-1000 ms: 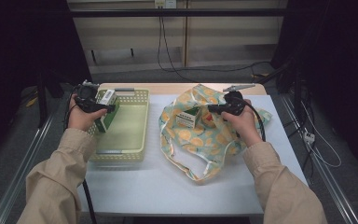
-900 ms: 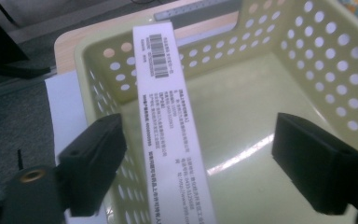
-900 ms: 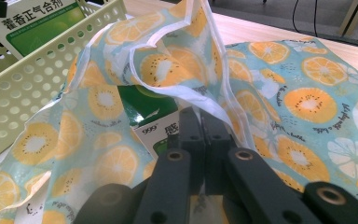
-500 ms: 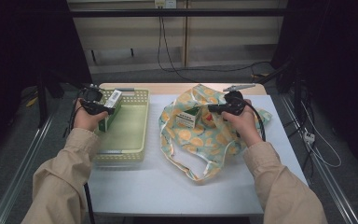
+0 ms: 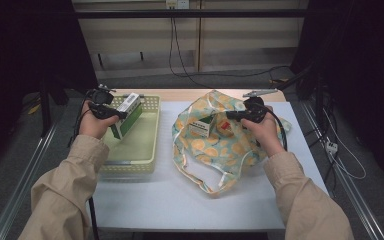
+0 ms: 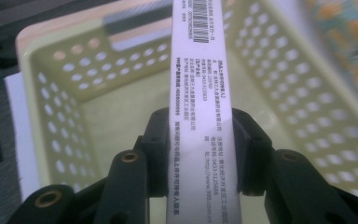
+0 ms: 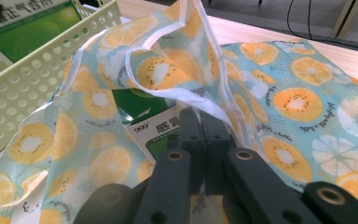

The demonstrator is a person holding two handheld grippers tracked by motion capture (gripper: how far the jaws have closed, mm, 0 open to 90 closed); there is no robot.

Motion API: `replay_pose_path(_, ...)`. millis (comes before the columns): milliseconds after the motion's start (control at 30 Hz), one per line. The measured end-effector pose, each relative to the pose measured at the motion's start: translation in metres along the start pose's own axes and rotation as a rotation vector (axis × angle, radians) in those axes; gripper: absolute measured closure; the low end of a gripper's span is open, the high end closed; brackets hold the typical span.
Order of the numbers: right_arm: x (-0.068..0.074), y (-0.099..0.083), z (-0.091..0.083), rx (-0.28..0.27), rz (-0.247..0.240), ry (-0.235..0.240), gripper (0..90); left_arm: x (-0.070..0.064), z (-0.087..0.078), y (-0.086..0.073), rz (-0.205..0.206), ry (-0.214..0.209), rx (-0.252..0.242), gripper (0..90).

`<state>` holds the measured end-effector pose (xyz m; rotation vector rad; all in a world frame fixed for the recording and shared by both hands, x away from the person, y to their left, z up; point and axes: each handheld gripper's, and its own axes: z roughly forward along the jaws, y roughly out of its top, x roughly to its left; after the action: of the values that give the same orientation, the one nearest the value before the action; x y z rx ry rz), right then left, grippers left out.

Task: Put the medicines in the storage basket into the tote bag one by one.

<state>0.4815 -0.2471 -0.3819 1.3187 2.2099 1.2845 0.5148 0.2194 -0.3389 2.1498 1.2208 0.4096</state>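
On table point(image 5: 180, 200), L gripper point(image 5: 111, 113) fingers gripping box point(image 5: 126, 115), now lower over basket point(image 5: 145, 145); R gripper point(image 5: 236, 115) still pinching bag point(image 5: 220, 150).

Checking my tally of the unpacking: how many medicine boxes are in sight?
2. One box is gripped by the left gripper over the basket; one box sits in the fruit-print bag. More may be hidden inside.

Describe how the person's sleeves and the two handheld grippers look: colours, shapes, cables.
Both forearms wear loose beige sleeves. The left gripper and right gripper are matte black, each with two jointed jaws and brass-coloured pivot bushings. A black cable trails from the right gripper in the high view.
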Motion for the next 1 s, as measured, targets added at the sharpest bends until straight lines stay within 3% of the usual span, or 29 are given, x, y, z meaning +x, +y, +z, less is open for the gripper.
replay_pose_path(267,0.000,0.000,0.001,0.002,-0.001,-0.005,89.6,-0.040,-0.030,0.016,0.098,-0.139,-0.081,62.9)
replay_pose_path(467,0.002,0.002,0.000,-0.002,-0.003,-0.005,89.6,-0.082,-0.037,0.025,0.206,-0.266,-0.093,62.9)
replay_pose_path(767,0.001,0.003,-0.005,-0.010,0.001,-0.010,89.6,-0.141,-0.028,0.030,0.311,-0.407,-0.100,62.8)
replay_pose_path(1000,0.003,0.003,-0.005,-0.006,-0.008,-0.015,89.6,-0.169,-0.010,0.025,0.363,-0.456,-0.065,62.8)
